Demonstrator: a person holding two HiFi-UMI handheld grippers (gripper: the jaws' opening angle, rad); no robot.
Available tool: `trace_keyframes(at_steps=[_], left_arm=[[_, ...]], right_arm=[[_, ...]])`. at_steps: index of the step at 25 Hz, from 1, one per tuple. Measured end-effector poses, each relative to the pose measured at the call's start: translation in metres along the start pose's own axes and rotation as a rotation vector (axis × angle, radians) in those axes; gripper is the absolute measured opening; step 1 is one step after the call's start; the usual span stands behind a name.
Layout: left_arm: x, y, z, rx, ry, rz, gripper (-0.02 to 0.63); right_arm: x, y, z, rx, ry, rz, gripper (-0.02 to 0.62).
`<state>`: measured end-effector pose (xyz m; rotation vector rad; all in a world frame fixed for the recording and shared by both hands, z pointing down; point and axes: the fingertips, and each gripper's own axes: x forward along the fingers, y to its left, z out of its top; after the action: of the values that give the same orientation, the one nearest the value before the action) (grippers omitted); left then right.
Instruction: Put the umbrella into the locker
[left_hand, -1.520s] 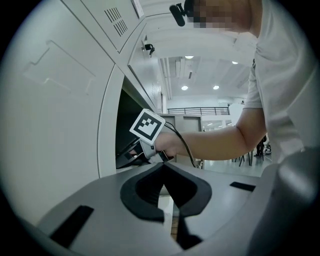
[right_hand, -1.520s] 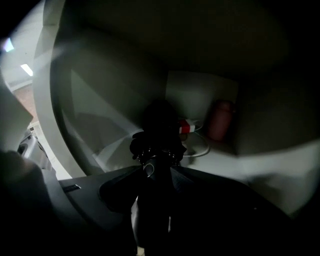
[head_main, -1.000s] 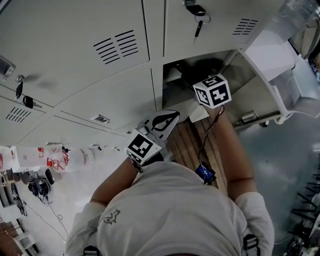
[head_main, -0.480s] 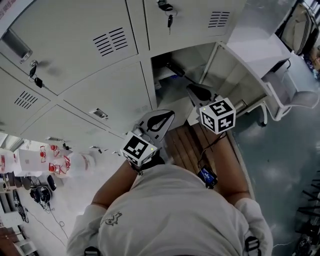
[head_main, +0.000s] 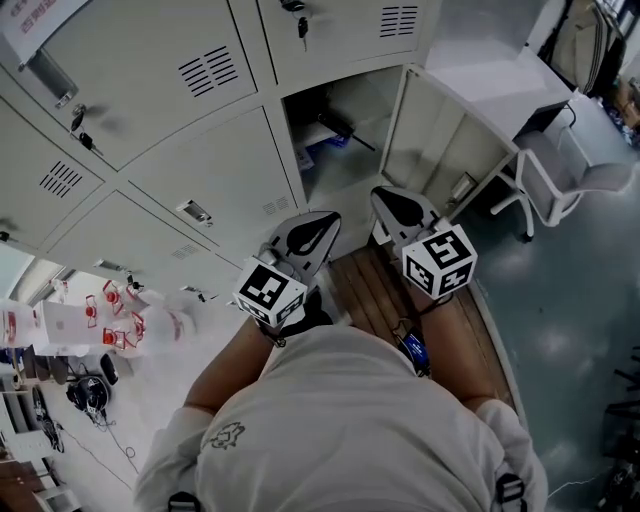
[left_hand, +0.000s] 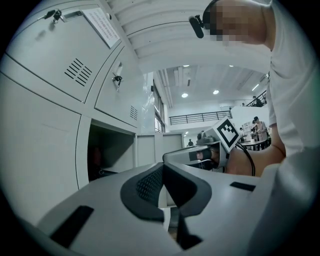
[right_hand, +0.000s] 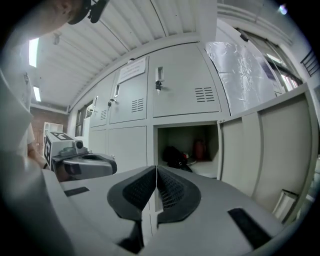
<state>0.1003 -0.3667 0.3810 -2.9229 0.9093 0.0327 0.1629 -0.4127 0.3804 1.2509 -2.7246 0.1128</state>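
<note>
Right gripper (right_hand: 156, 169) has its jaws pressed together with nothing between them; they have just been closing on air. Left gripper (left_hand: 162, 167) is also pinched together and empty, and it sits at 9 o'clock of the right one. Both hang in front of the locker (head_main: 350, 195), apart from it and touching nothing.

The umbrella (right_hand: 174, 156) lies inside the open locker as a dark bundle on the compartment floor. It is at 1 o'clock from the right jaws in the right gripper view and at 12 o'clock in the head view. Just beside it, at 3 o'clock, stands a small red thing (right_hand: 199, 149), too small to identify. The door (head_main: 440, 140) stands wide at 1 o'clock of the opening. Neighbouring lockers are closed, some with keys (head_main: 302, 25) in their locks.

I judge the placing itself done. What may remain is closing up. That would call for a gripper to reach the door's free edge at 2 o'clock and push it round toward the frame, with no part of the umbrella over the sill.
</note>
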Motion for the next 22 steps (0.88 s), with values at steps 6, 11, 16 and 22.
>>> trace_keyframes(at_steps=[6, 11, 16, 22], left_arm=[[-0.009, -0.023, 0.011, 0.000, -0.008, -0.012, 0.011], [-0.026, -0.023, 0.013, -0.003, -0.009, 0.000, 0.011], [-0.054, -0.023, 0.018, -0.001, -0.032, -0.012, 0.011], [-0.092, -0.035, 0.016, -0.022, -0.048, -0.097, 0.011]], right_arm=[[-0.021, 0.014, 0.007, 0.013, -0.055, 0.007, 0.044], [-0.024, 0.040, -0.008, 0.003, -0.041, 0.021, 0.044], [-0.028, 0.068, -0.005, -0.019, -0.052, -0.010, 0.044], [-0.031, 0.120, -0.003, -0.010, -0.079, -0.024, 0.044]])
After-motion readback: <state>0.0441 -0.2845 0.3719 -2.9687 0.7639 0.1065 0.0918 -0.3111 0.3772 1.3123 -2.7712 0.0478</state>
